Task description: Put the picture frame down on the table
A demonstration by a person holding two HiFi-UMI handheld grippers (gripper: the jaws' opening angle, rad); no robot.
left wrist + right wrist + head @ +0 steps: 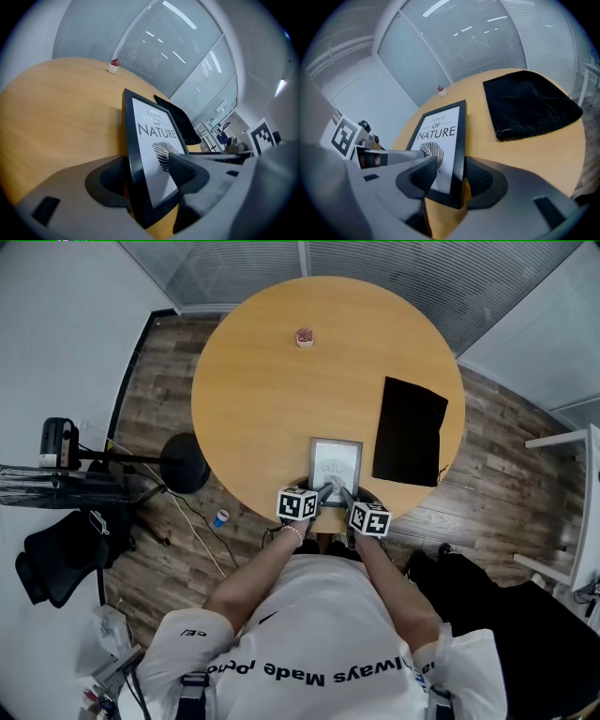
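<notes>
At the lower middle of the head view, the left gripper (324,490) and the right gripper (344,494) meet at the near end of a black-framed picture frame with a white print (336,463). Each gripper is clamped on the frame. The left gripper view shows the left gripper (145,171) with one ribbed pad behind the frame (150,140) and one on its glass, over the printed leaf. The right gripper view shows the right gripper (450,176) pinching the frame (440,136) at its right bottom corner in the same way. Only these two views make the words "LOVE OF NATURE" readable and show the frame's near end raised off the wood. No view settles whether its far end touches.

The frame sits over the near edge of a round light-wood table (281,399). Just to its right in the head view lies a flat black cloth (410,432), apart from it. Near the table's far edge stands a small pale pot with a red top (305,337).

Both bare forearms reach forward from a white T-shirt and converge, so the marker cubes sit close together at the table's rim.
</notes>
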